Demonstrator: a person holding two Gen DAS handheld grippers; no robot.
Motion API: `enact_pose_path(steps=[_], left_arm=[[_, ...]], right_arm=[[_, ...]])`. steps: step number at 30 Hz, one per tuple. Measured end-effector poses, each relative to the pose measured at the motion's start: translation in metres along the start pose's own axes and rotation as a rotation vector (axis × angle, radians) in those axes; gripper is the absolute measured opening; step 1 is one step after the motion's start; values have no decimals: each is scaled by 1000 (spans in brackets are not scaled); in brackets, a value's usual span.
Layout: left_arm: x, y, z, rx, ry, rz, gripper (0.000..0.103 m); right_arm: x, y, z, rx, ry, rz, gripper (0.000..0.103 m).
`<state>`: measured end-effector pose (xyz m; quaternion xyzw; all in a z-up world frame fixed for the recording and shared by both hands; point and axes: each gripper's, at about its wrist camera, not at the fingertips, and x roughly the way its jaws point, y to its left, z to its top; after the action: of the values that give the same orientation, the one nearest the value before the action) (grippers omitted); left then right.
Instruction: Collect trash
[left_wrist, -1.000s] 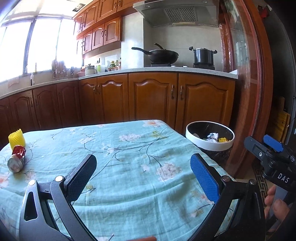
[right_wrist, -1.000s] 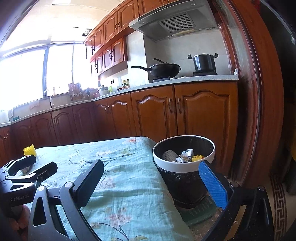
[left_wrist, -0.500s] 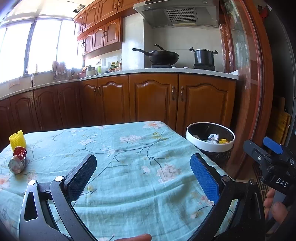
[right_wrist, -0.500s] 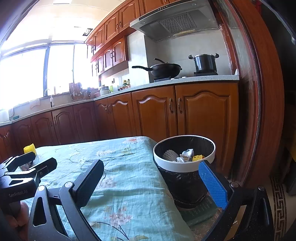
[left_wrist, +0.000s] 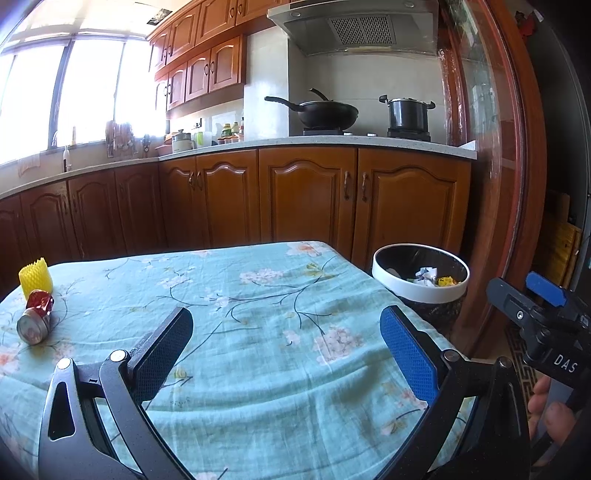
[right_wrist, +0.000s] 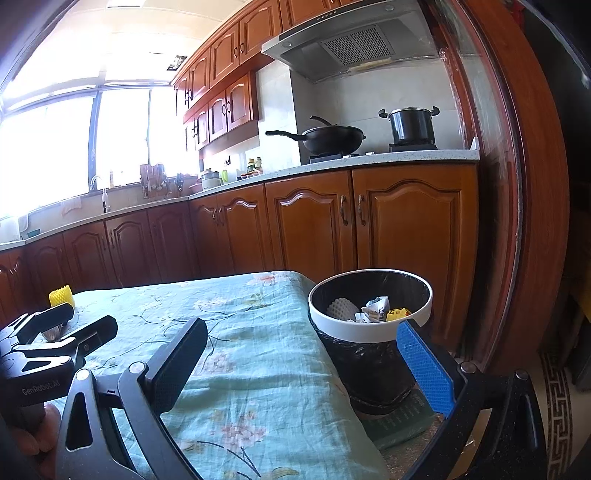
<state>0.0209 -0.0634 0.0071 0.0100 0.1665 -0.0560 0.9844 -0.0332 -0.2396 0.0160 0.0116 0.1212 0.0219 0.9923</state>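
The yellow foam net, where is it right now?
In the left wrist view, the yellow foam net stands at the table's far left edge, just behind the crushed can.

Tablecloth (left_wrist: 280, 332) middle lies bare; can (left_wrist: 34, 325) and yellow sleeve (left_wrist: 35, 277) crowd the far-left corner; bin (right_wrist: 369, 332) mouth unobstructed

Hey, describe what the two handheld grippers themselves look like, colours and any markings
Both are black frames with silver pivot bolts. Each carries two flat textured fingers, one with a black pad and one with a blue pad. The left gripper reads "GenRobot.AI" in white on its body. The right gripper shows white letters "DAS". No cables or sleeves are visible.
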Motion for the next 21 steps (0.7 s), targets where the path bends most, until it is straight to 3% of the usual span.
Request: enact_pose_path(steps=[21], left_arm=[[-1,-2,-1,1,3,-5,103]], right_arm=[[-2,3,1,-2,-1,5,103]])
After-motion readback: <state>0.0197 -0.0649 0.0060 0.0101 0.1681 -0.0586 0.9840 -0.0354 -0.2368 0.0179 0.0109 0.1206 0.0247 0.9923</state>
